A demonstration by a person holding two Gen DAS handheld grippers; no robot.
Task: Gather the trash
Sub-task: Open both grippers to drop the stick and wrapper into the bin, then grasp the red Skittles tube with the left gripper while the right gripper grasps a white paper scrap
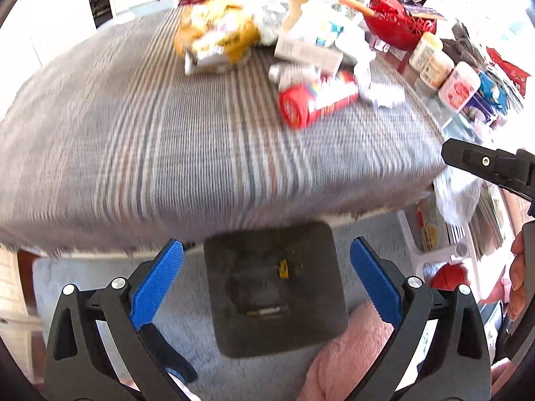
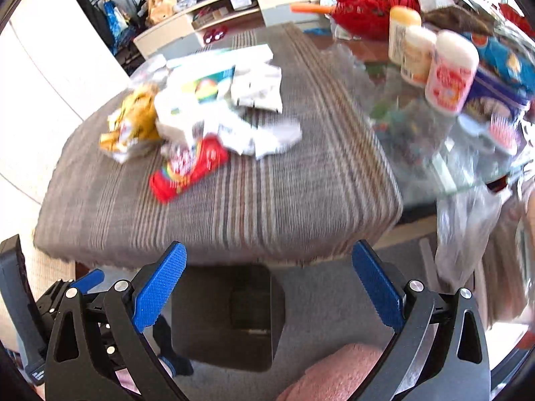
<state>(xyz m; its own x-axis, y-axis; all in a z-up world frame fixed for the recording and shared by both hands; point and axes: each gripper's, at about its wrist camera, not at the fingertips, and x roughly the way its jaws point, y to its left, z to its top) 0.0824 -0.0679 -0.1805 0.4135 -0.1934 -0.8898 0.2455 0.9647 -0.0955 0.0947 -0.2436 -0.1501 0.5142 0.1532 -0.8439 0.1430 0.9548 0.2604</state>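
Both views blurred by motion. The left gripper (image 1: 266, 257) is released, blue pads spread wide, nothing between them. The right gripper (image 2: 269, 260) is likewise released and empty; its black body also shows at the right edge of the left wrist view.

Below both grippers stands a dark square bin (image 1: 274, 287) on grey carpet, just off the near edge of the surface (image 1: 167, 153) — a striped grey-brown cloth covers that surface. A small yellow scrap lies inside the bin.

The trash sits in a loose heap toward the far side of the cloth, well apart from both grippers:
- red snack tube (image 1: 314, 102), lying on its side, nearest the near edge of the heap
- crumpled white paper (image 1: 367, 77) touching the tube's right end
- yellow wrapper (image 1: 217, 36) at the left of the heap
- white cartons (image 1: 307, 50) between wrapper and paper

Past the cloth's right edge, on glass — three white jars (image 1: 441, 67) in a row, and a red basket (image 1: 398, 20) behind them. A clear plastic bag (image 2: 468, 230) hangs off the right near corner.
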